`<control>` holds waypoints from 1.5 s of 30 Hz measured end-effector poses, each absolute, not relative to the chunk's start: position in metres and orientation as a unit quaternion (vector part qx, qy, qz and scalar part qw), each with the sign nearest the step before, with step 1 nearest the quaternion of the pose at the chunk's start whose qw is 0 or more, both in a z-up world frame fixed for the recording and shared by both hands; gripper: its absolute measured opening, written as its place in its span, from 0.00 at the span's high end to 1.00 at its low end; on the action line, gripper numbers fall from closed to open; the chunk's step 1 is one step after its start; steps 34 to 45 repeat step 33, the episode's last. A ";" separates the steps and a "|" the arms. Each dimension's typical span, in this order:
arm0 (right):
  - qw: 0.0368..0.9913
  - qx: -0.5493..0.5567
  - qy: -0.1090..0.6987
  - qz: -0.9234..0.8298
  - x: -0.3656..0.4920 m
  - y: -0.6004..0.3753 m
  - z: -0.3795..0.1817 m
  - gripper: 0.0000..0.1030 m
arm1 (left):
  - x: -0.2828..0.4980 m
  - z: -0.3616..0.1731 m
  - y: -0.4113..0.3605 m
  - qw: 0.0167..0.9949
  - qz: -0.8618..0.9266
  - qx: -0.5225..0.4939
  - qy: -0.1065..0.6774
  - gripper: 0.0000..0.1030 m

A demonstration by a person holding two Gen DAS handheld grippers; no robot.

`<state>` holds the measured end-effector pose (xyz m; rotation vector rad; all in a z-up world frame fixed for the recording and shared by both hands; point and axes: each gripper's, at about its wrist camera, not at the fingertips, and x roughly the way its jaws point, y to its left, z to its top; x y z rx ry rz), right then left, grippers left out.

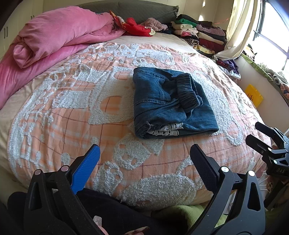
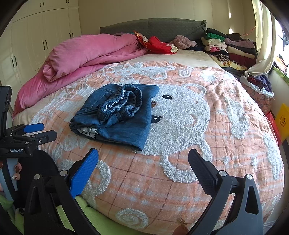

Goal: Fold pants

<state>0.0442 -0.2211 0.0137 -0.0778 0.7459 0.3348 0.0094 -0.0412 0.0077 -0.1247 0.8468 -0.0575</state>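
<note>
Folded denim pants [image 1: 171,103] sit centre frame in my left wrist view, a compact bundle on the orange plaid blanket [image 1: 112,108], elastic waistband on top, white lace hem poking out at the lower edge. In the right wrist view the pants [image 2: 115,117] lie centre-left, partly over the fluffy white bear figure [image 2: 184,115] on the blanket.

My left gripper [image 1: 144,157] is at the bottom of its frame, fingers spread wide, holding nothing, well short of the pants. My right gripper [image 2: 143,160] is the same: bottom of frame, jaws apart, empty, near edge of the bed. Each gripper shows in the other's view, right one at the right edge [image 1: 269,144], left one at the left edge [image 2: 34,133].

Pink duvet [image 1: 59,38] rolled in the upper left. Red garment [image 1: 137,27] near the grey headboard [image 1: 144,9] at top. Stacked folded clothes [image 1: 198,32] upper right, cream curtain [image 1: 236,32] beside them. Yellow box [image 1: 252,94] at right edge. White wardrobe [image 2: 36,36] upper left in the right view.
</note>
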 end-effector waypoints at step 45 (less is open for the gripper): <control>0.922 -0.021 0.384 -0.056 0.182 -0.392 -0.018 0.04 | 0.137 -0.021 0.156 0.863 0.229 -0.090 0.442 0.09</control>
